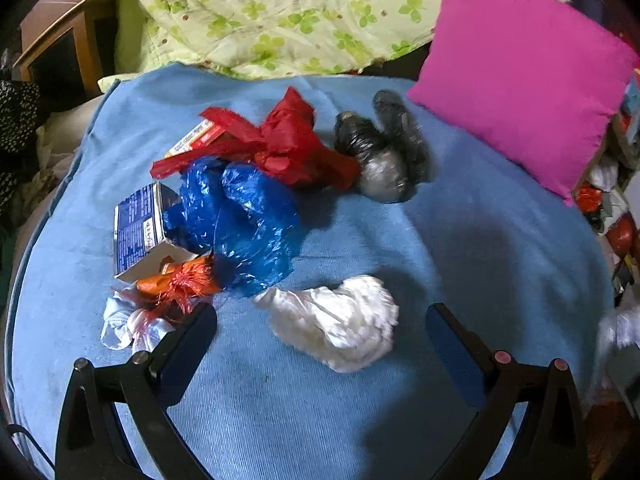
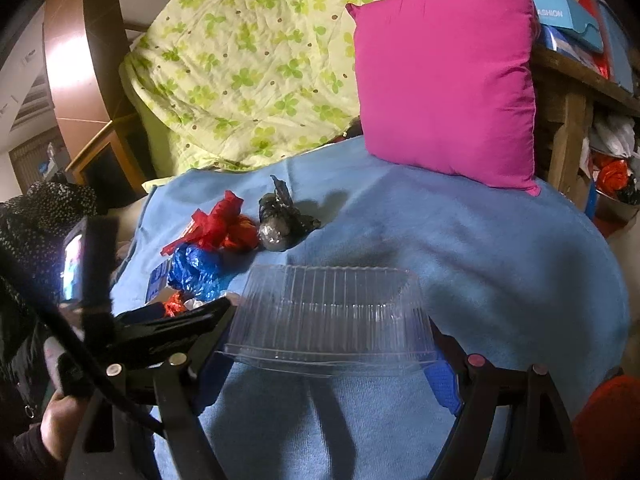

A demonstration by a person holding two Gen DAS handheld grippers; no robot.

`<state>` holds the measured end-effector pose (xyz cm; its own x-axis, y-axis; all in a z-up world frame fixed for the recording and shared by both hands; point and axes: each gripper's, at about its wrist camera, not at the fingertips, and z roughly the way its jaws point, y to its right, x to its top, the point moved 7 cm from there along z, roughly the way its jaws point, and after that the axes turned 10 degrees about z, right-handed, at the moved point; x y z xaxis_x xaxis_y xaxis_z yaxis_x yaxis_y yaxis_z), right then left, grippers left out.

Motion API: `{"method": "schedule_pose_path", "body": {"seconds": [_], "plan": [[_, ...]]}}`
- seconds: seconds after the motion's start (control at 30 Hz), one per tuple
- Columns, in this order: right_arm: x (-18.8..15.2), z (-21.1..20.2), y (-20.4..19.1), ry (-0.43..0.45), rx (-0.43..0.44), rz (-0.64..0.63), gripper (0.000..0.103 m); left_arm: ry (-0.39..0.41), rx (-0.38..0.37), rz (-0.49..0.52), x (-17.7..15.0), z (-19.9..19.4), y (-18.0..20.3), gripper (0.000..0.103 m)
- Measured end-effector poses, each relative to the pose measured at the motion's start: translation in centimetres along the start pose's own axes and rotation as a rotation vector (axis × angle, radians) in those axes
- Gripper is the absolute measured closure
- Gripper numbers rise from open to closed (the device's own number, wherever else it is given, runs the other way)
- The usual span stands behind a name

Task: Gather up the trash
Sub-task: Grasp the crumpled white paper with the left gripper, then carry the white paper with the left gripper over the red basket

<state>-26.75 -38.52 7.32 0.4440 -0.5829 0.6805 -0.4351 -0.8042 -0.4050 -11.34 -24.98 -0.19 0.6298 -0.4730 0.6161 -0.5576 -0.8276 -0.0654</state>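
Note:
Trash lies on a blue blanket (image 1: 480, 240): a white crumpled bag (image 1: 340, 324), a blue plastic bag (image 1: 244, 224), a red bag (image 1: 288, 144), a black-grey bag (image 1: 384, 152), a blue-and-white carton (image 1: 138, 232) and an orange wrapper (image 1: 180, 280). My left gripper (image 1: 320, 309) is open, its fingertips to either side of the white bag and apart from it. My right gripper (image 2: 328, 344) is shut on a clear plastic container (image 2: 332, 312), held above the blanket. The red bag (image 2: 216, 224), blue bag (image 2: 196, 268) and black-grey bag (image 2: 280, 228) lie beyond it.
A pink pillow (image 1: 524, 76) leans at the back right beside a green clover-print quilt (image 1: 280, 12). A wooden shelf (image 2: 568, 128) with boxes and bags stands to the right. A person's hand (image 2: 56, 424) and the other tool's screen (image 2: 74, 268) show at the left.

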Motion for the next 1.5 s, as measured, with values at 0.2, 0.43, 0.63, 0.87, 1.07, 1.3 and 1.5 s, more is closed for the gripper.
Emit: {"method": "schedule_pose_path", "body": {"seconds": [0.2,0.43,0.63,0.87,1.07,1.3,1.5], "plan": [[-0.3,0.1,0.0,-0.014,-0.009,-0.011,0.019,-0.044,-0.021,0.006,-0.3,2.1,0.0,0.021],[-0.6,-0.2,-0.5,-0.017,-0.027,-0.035,0.019,-0.035,-0.094,0.02,-0.8,0.9,0.3,0.063],[-1.3,-0.3,-1.1,-0.032,-0.046,-0.059,0.018,0.037,-0.078,0.008,-2.4,-3.7,-1.0,0.063],[-1.9,-1.1,-1.9,-0.039,-0.049,-0.074,0.018,0.079,-0.064,-0.002,-4.4,-7.4,-2.4,0.063],[-2.2,-2.3,-2.1,-0.031,-0.061,-0.084,0.018,0.104,-0.058,-0.002,-5.7,-9.3,-2.3,0.063],[-2.0,-3.5,-1.1,-0.014,-0.087,-0.077,0.018,0.115,-0.082,-0.004,-6.7,-10.6,-1.6,0.063],[-1.7,-4.7,0.3,0.004,-0.11,-0.053,0.018,0.119,-0.102,0.016,-6.6,-11.2,-0.4,0.063]]}}
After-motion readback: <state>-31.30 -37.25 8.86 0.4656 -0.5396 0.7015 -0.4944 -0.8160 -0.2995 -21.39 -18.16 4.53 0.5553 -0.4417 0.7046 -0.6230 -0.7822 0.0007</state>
